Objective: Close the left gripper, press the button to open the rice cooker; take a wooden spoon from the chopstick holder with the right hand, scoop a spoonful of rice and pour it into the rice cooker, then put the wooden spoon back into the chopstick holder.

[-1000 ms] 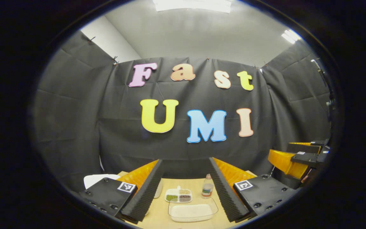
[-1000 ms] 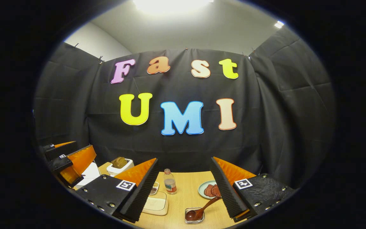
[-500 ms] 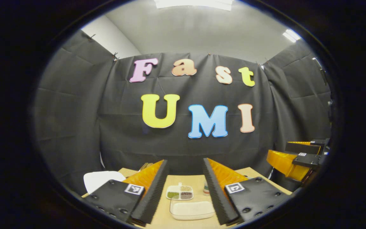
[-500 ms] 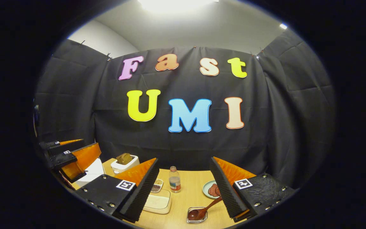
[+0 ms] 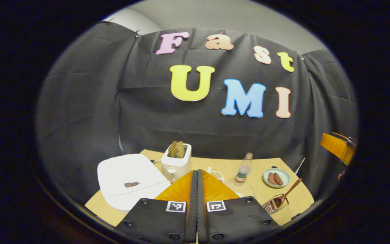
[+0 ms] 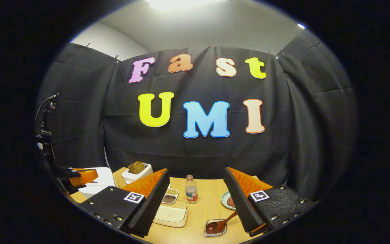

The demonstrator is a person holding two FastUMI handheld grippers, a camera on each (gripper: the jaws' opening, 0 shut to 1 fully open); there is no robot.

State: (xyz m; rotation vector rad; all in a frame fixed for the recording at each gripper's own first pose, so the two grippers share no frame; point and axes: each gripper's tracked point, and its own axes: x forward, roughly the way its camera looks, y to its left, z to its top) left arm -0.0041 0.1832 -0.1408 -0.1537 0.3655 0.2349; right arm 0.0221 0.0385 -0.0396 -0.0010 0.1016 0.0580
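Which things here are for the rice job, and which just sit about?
For the job: rice cooker, wooden spoon in its holder, rice tray, left gripper.
Lying about: toaster, bottle, plate.

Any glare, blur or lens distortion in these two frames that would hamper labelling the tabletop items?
Right gripper view: a ceiling light blows out the top edge; the table stays evenly lit and sharp. Left gripper view: no glare, the rice cooker and toaster are crisp. Both views: strong fisheye bending, so the wall seams curve and items near the rim, like the wooden spoon, look small and squeezed.
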